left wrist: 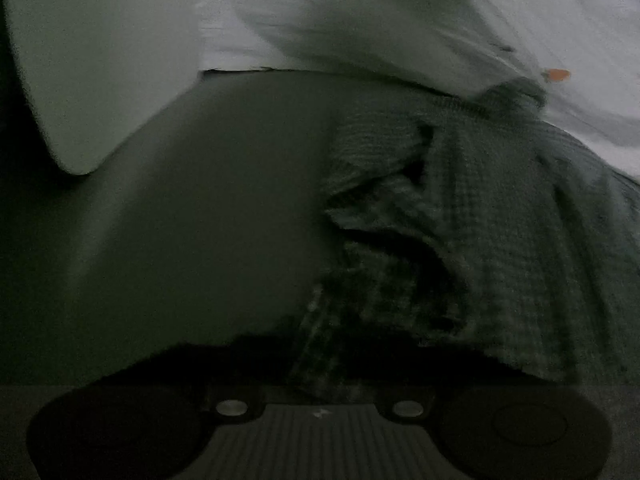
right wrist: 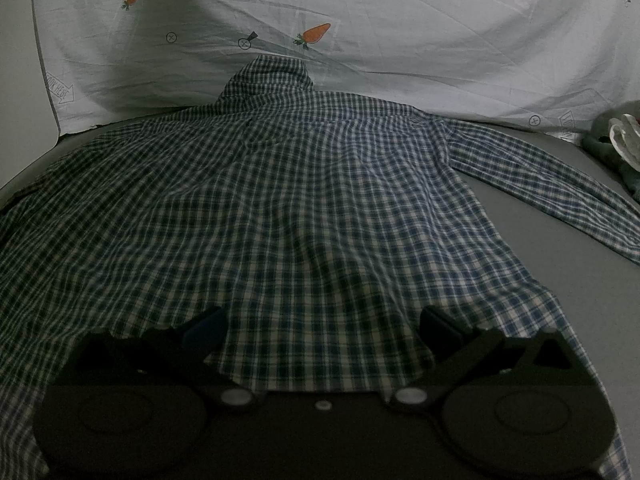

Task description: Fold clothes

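A blue-and-white checked shirt [right wrist: 304,200] lies spread on a grey surface [right wrist: 560,264], collar [right wrist: 276,74] at the far end. One sleeve [right wrist: 540,184] stretches out to the right. My right gripper [right wrist: 322,328] hovers over the near hem, open, with nothing between its fingers [right wrist: 204,328]. The left wrist view is dark and blurred. There a bunched fold of the shirt [left wrist: 440,220] runs down into my left gripper [left wrist: 320,376]. Its fingers are hidden under the cloth, and it looks shut on that fold.
A white sheet [right wrist: 400,40] printed with carrots rises behind the shirt and also shows in the left wrist view as the white sheet [left wrist: 360,20]. A pale panel [left wrist: 100,60] stands at the left. A heap of other clothes [right wrist: 616,140] lies at the right edge.
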Demonstrator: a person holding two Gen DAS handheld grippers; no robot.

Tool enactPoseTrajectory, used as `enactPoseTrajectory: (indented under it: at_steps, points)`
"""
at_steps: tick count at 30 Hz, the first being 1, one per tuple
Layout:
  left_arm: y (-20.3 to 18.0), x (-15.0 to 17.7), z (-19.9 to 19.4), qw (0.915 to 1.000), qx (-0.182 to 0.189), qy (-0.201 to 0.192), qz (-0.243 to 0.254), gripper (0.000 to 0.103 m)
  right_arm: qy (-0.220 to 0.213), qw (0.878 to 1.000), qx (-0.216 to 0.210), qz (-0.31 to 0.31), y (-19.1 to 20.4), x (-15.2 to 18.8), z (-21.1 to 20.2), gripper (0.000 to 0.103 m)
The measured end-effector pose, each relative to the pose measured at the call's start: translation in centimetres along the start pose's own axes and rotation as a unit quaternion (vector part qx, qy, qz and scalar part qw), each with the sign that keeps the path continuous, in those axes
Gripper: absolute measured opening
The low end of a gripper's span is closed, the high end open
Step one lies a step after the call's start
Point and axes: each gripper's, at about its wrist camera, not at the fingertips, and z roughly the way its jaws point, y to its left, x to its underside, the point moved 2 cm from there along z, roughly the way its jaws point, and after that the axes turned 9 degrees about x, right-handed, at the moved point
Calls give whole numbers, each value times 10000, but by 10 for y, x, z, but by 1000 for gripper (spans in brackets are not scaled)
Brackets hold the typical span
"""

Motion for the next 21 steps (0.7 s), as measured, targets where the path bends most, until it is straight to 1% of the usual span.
enactPoseTrajectory:
  at_steps: [1, 3, 5, 6, 8, 9, 10, 12, 13, 14, 15, 16, 18, 20, 21]
  points:
    - [3, -6, -8, 9998, -100, -134, 76, 5, 0, 10000, 1, 1, 0, 0, 0, 103]
    - [21, -27, -30, 9975, -503, -488, 101, 5, 0, 10000, 2, 2, 0, 0, 0, 103]
    - [42, -49, -54, 9916, -944, -883, 74, 5, 1, 10000, 3, 3, 1, 0, 0, 103]
    - [56, -62, -66, 9860, -1231, -1119, 65, 5, 0, 10000, 3, 3, 1, 0, 0, 103]
    - [80, -86, -86, 9699, -1936, -1469, 124, 5, 1, 10000, 2, 3, 1, 0, 0, 103]
    - [92, -94, -90, 9628, -2181, -1594, 51, 8, 1, 10000, 2, 3, 1, 0, 0, 103]
    - [104, -102, -95, 9552, -2410, -1715, -36, 17, 1, 10000, 1, 3, 1, 0, 0, 103]
    - [121, -106, -97, 9480, -2592, -1776, -500, 17, 2, 10000, 0, 0, 1, 0, 0, 103]
    - [124, -104, -97, 9465, -2597, -1784, -700, 21, 3, 10000, 0, -2, 0, 0, 0, 103]
    - [123, -101, -95, 9487, -2497, -1766, -808, 24, 4, 10000, 0, -3, 1, 0, 0, 103]
    - [119, -95, -93, 9538, -2308, -1717, -862, 33, 6, 10000, 2, -5, 1, -1, 0, 103]
    - [110, -86, -89, 9613, -2066, -1614, -845, 44, 8, 10000, 5, -8, 1, -1, 0, 103]
    - [88, -66, -77, 9752, -1654, -1316, -654, 55, 16, 10000, 9, -14, 1, -1, 0, 103]
    - [64, -45, -64, 9872, -1218, -921, -456, 56, 69, 10000, 28, 23, 1, -3, 0, 103]
    - [50, -34, -58, 9927, -921, -692, -344, 56, 164, 9998, 55, 26, 1, -5, 0, 103]
